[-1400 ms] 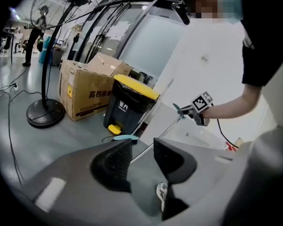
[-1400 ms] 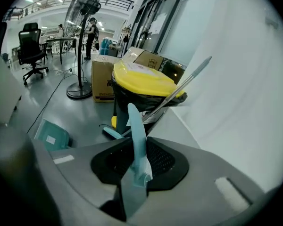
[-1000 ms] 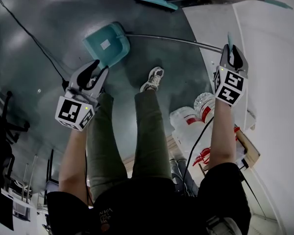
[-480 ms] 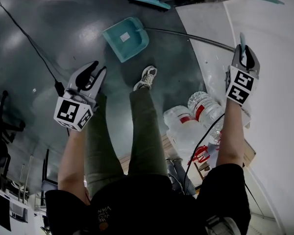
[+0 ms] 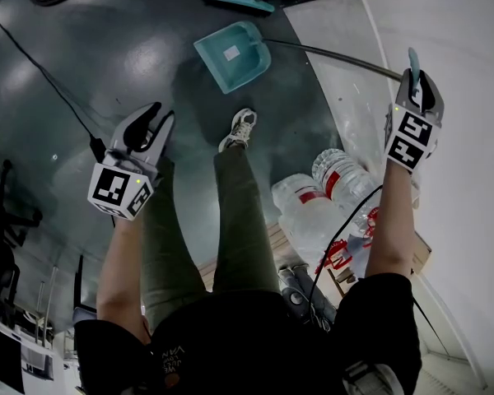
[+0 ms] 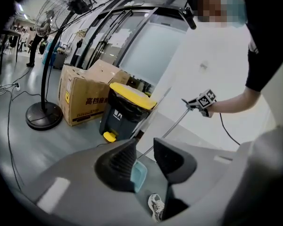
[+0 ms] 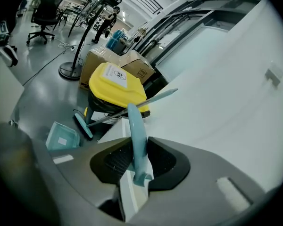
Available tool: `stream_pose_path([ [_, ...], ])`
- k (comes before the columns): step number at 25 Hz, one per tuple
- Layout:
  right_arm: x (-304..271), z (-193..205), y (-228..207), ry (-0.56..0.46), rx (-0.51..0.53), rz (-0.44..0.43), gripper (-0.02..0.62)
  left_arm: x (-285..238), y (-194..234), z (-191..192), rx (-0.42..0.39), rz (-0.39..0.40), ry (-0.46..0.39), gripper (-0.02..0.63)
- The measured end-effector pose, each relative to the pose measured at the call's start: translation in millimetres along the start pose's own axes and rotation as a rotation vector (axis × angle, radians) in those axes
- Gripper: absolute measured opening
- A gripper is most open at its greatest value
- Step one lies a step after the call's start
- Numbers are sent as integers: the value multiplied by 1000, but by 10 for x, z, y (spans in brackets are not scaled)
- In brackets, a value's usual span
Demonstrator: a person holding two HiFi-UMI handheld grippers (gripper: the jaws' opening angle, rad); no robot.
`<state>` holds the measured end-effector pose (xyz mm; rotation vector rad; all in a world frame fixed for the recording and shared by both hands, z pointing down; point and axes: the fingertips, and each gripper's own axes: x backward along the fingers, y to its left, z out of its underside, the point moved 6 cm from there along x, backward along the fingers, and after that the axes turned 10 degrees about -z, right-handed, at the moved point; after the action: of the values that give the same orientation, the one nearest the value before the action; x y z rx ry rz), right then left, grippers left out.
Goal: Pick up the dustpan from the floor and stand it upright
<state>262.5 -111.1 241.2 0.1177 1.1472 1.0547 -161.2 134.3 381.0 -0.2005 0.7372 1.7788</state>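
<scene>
Your right tool (image 5: pixel 417 81) has risen and swung toward the white wall, drawing the dustpan (image 5: pixel 233 54) across the floor toward the bin (image 7: pixel 115 86). Its pan now sits just short of the bin, near the brush (image 5: pixel 240 2) lying there. The handle (image 7: pixel 137 135) stays between that tool's jaws, which are opening, so your grip looks to be loosening. With the pole (image 5: pixel 329 54) slanting, the dustpan is raised at one end only and not yet upright. Your left tool (image 5: pixel 160 115) hangs well back from the bin, jaws narrowly apart on nothing.
</scene>
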Motion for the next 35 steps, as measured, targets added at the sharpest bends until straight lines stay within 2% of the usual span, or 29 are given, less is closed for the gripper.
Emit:
stream_pose_path([
  [9,37,75,-170,11,-10,46,97,-5,2,-15,-24,4,11,166],
  [17,127,80,-15,-2,11,55,103,18,-16,-47,-18,8,14,166],
  [23,304,81,249,-41,-44,8,107,86,-16,-75,-10,4,0,166],
  [35,533,72,608,-59,-170,-68,132,301,-46,-380,-34,13,-26,164],
])
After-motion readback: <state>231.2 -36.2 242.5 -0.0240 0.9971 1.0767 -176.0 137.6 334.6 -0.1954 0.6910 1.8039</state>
